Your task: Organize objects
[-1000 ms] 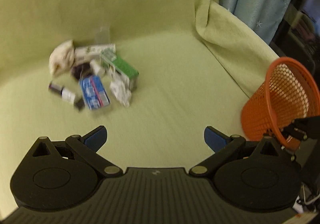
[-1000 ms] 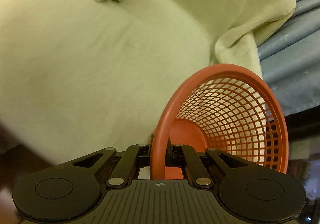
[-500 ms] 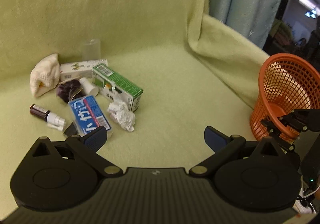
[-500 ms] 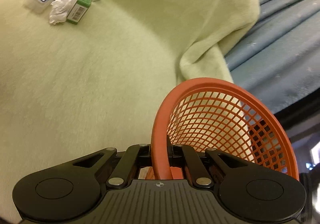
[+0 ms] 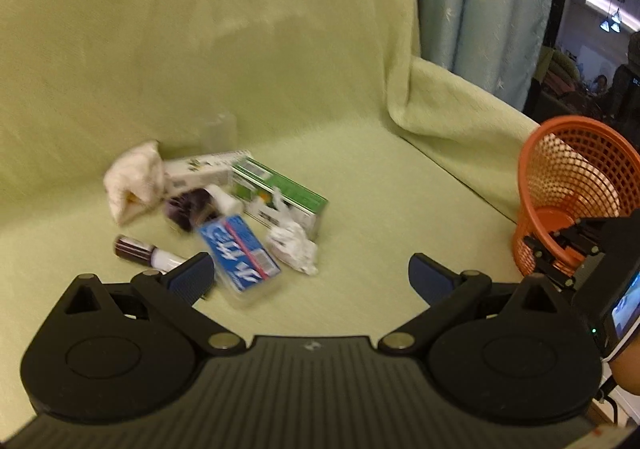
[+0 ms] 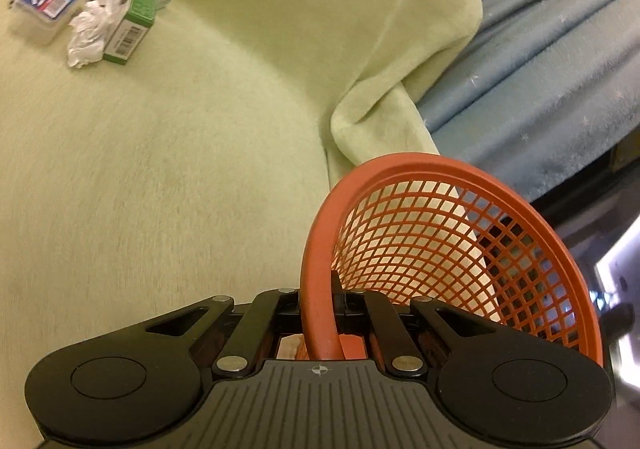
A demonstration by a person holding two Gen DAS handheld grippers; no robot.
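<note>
The pile at the back of the sofa seat (image 5: 360, 209) is blurred, and only white characters on the blue-labelled box (image 5: 239, 255) show, not legibly. The left gripper (image 5: 310, 276) is spread wide just before that box, while the right gripper (image 6: 320, 323) pinches the orange basket (image 6: 440, 233) rim at the seat's right edge

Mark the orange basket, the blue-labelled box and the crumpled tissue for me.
orange basket (image 6: 516, 185): right wrist view, on its far rim.
blue-labelled box (image 5: 238, 255): left wrist view, middle of the blue label.
crumpled tissue (image 5: 294, 249): left wrist view, middle of the white wad.
</note>
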